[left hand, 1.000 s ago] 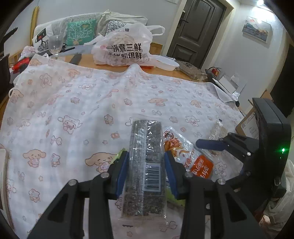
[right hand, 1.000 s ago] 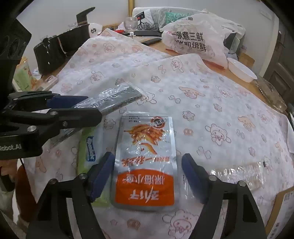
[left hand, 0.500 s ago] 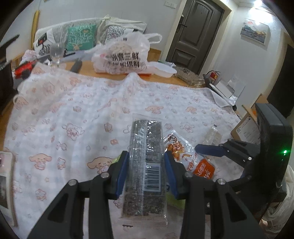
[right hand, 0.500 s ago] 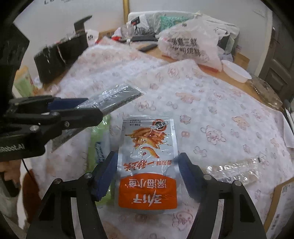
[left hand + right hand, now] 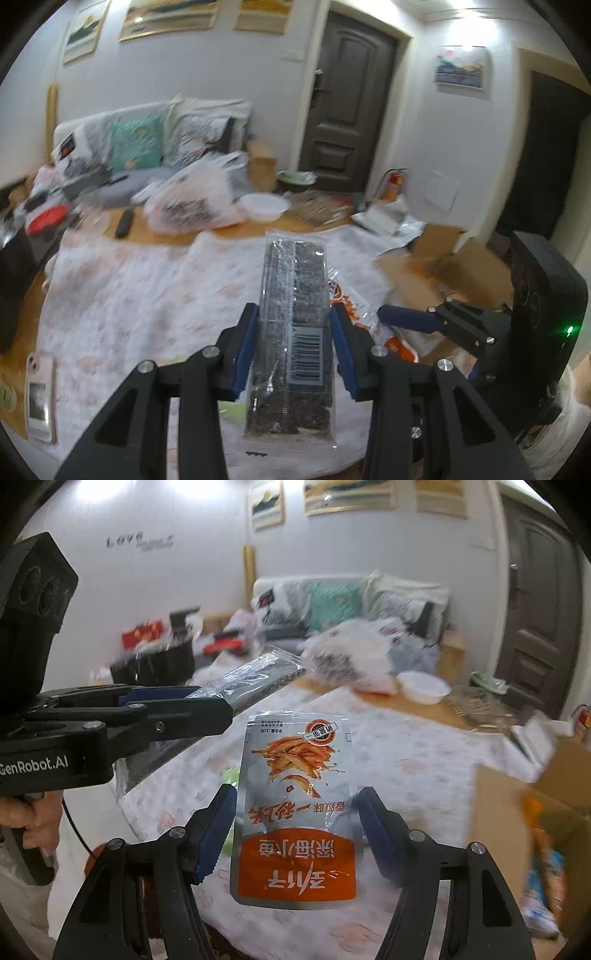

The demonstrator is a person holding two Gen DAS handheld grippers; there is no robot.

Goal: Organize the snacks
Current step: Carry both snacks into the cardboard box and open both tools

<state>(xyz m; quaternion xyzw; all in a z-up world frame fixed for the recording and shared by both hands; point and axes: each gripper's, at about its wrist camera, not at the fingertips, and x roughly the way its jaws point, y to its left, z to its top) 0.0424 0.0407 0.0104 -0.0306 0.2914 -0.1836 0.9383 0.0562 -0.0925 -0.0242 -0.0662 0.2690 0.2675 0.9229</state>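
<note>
My left gripper (image 5: 293,347) is shut on a long clear-wrapped dark seaweed snack pack (image 5: 293,317) and holds it up above the table. The pack also shows in the right wrist view (image 5: 255,679), sticking out of the left gripper (image 5: 177,698). My right gripper (image 5: 295,830) is shut on a silver and orange snack pouch (image 5: 295,812), lifted off the cloth. In the left wrist view the right gripper (image 5: 406,319) is at the right with the pouch (image 5: 354,310) partly hidden behind the seaweed pack.
A table with a pink-patterned white cloth (image 5: 129,288) lies below. A green packet (image 5: 231,775) lies on it. An open cardboard box (image 5: 535,812) holding snacks stands to the right. A phone (image 5: 38,402), a plastic bag (image 5: 192,206) and a white bowl (image 5: 264,206) are on the table.
Both grippers have risen and tilted up, lifting the seaweed pack and the pouch off the cloth. The right gripper has closed on the pouch. The cardboard box has come into view.
</note>
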